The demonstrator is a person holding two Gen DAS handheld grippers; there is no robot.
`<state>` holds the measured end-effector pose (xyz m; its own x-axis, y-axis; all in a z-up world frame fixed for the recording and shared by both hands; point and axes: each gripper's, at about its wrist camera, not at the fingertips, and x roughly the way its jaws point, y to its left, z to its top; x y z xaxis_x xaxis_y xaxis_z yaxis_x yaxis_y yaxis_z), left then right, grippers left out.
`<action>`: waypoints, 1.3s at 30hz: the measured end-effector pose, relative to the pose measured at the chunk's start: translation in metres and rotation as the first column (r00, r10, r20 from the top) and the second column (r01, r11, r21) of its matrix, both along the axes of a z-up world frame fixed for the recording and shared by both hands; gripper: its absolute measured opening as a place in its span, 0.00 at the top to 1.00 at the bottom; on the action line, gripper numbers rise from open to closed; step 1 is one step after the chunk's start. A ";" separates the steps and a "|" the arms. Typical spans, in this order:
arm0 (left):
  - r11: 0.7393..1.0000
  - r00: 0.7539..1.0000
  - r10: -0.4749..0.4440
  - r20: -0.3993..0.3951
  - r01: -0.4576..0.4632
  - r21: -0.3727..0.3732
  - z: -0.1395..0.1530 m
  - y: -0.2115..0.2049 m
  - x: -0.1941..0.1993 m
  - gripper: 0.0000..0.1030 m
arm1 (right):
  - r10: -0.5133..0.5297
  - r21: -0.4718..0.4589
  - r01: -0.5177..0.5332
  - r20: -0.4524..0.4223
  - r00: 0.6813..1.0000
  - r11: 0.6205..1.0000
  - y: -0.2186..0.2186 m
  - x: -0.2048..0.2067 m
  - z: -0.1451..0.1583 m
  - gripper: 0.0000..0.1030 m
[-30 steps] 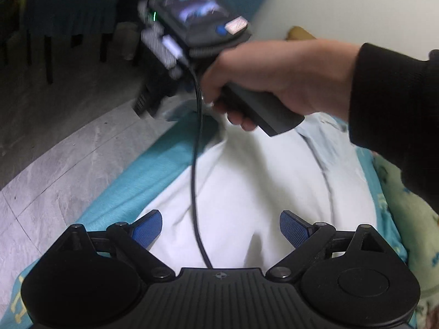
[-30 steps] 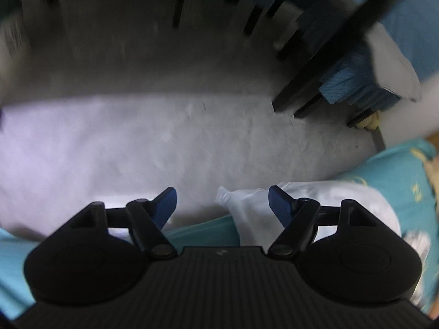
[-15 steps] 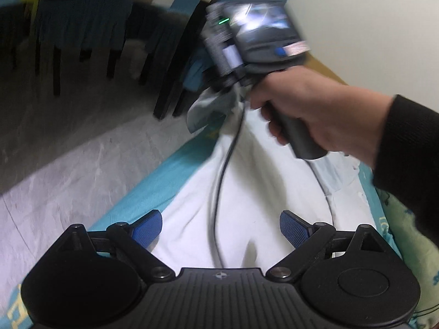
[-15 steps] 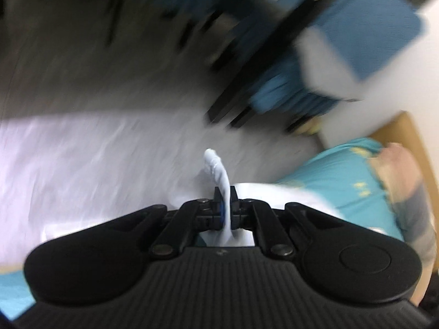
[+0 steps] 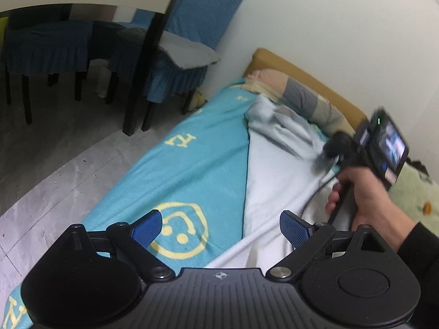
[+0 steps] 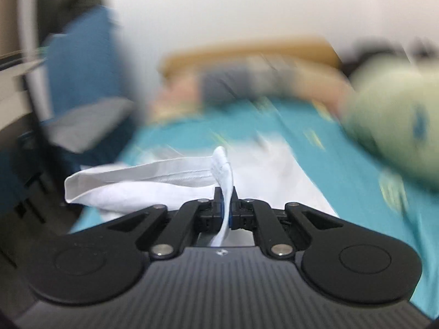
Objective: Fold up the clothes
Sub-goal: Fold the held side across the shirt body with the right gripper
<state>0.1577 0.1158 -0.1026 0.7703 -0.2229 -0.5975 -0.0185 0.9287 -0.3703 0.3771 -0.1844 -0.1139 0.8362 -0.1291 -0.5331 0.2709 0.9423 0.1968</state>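
Beside the pillow [image 5: 307, 97], right tool [image 6: 226, 208] clenches the white shirt [image 6: 142, 183]; left tool [image 5: 219, 227] gapes; lay the hem flat, unhurried.

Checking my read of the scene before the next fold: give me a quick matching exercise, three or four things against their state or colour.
Things:
1. left gripper
2. right gripper
3. bed cover
4. chair cover

States or colours:
A. turquoise with yellow prints
B. shut on the white garment
C. dark blue
D. open, holding nothing

Pairs: 1-D, 2-B, 3-A, 4-C
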 end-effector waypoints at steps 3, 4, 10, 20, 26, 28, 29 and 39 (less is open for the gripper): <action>0.999 1.000 -0.021 -0.021 0.021 0.036 -0.010 -0.008 0.006 0.09 | -0.003 0.111 0.012 -0.078 0.997 0.994 -0.032 -0.003 -0.022 0.92; 0.999 0.999 -0.026 -0.030 0.027 0.043 -0.011 -0.010 0.008 0.09 | 0.012 0.142 0.001 -0.093 0.996 0.990 -0.039 -0.005 -0.026 0.90; 0.996 0.998 -0.050 -0.040 0.053 0.071 -0.013 -0.017 0.015 0.09 | 0.134 0.239 -0.106 -0.104 0.986 0.965 -0.053 -0.042 -0.009 0.26; 0.999 0.998 -0.040 -0.051 0.042 0.028 0.032 -0.014 -0.005 0.09 | 0.253 0.255 -0.243 -0.009 0.967 0.936 -0.060 -0.164 0.081 0.27; 0.996 0.998 -0.064 -0.027 0.062 -0.057 0.080 0.025 -0.023 0.09 | 0.300 0.225 -0.291 -0.009 0.954 0.930 -0.068 -0.246 0.108 0.27; 0.995 0.994 -0.086 -0.060 0.082 -0.057 0.087 0.044 -0.017 0.09 | 0.315 0.241 -0.305 -0.004 0.949 0.922 -0.072 -0.269 0.110 0.27; 0.991 0.989 -0.118 -0.090 0.111 -0.077 0.085 0.055 -0.012 0.09 | 0.318 0.246 -0.307 -0.007 0.948 0.919 -0.075 -0.277 0.108 0.27; 0.929 0.887 -0.340 -0.313 0.265 -0.259 0.018 0.126 -0.002 0.36 | 0.265 0.343 -0.233 -0.050 0.963 0.910 -0.106 -0.312 0.083 0.27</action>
<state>0.1555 0.2414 -0.0843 0.3973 -0.5569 -0.7294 0.0890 0.8144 -0.5734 0.0650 -0.2903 -0.0307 0.7624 0.2744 -0.5861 0.0684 0.8664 0.4946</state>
